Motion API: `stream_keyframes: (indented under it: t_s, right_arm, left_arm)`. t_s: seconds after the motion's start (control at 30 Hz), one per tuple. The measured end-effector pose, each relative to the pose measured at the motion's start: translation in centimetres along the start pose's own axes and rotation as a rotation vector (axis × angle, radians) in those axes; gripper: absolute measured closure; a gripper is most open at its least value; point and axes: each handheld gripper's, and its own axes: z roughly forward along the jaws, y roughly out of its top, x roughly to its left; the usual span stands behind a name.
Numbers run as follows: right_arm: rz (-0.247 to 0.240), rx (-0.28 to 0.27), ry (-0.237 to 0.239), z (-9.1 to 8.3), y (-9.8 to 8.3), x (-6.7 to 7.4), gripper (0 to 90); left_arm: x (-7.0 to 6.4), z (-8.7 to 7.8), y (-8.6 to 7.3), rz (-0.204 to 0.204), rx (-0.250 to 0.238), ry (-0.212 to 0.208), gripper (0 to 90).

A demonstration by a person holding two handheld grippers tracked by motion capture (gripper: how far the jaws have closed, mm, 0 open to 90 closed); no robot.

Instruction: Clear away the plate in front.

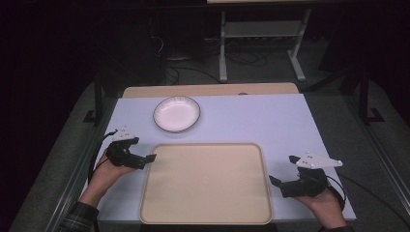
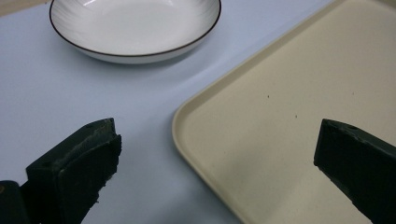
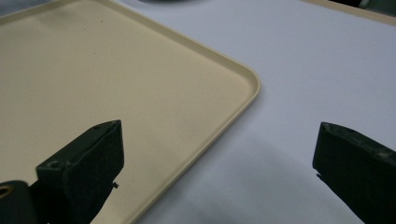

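The pale table top (image 1: 270, 121) fills the middle of the high view, and its bare surface leaves room to work on every side. On it, in the lower centre of that frame, lies the cream tray (image 1: 205, 181), flat and square to the near edge, with nothing in it; it looks set there as the landing place, within reach of both hands.

Above the tray, upper left of centre, sits the white bowl (image 1: 176, 114), upright, empty, and apart from the tray's far rim. In the left gripper view it sits at the top left (image 2: 135, 28), with the tray's rounded corner (image 2: 196, 107) coming in from the right. It stands nearer the left side, so I judge it the thing about to be carried to the tray.

The left gripper (image 1: 140, 157) hangs at the left edge of the tray, just beside its upper left corner, aimed across toward the bowl and the tray. Its jaws stand wide apart with nothing between them, as fits a reach that has not closed on anything.

The right gripper (image 1: 285, 169) waits at the lower right, just off the tray's right rim, tilted inward. In the right gripper view its jaws are likewise spread wide and empty, straddling the tray's corner (image 3: 250, 81) and the table, probably to steady the tray.
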Motion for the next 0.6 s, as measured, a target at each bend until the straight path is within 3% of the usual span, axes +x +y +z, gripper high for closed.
stream_keyframes:
  t_s: [0.6]
  right_arm:
    - [0.005,-0.004,-0.002,-0.2,0.0,-0.1,1.4]
  left_arm:
    - [0.3,1.1,2.1,0.0,-0.019,-0.004,0.0]
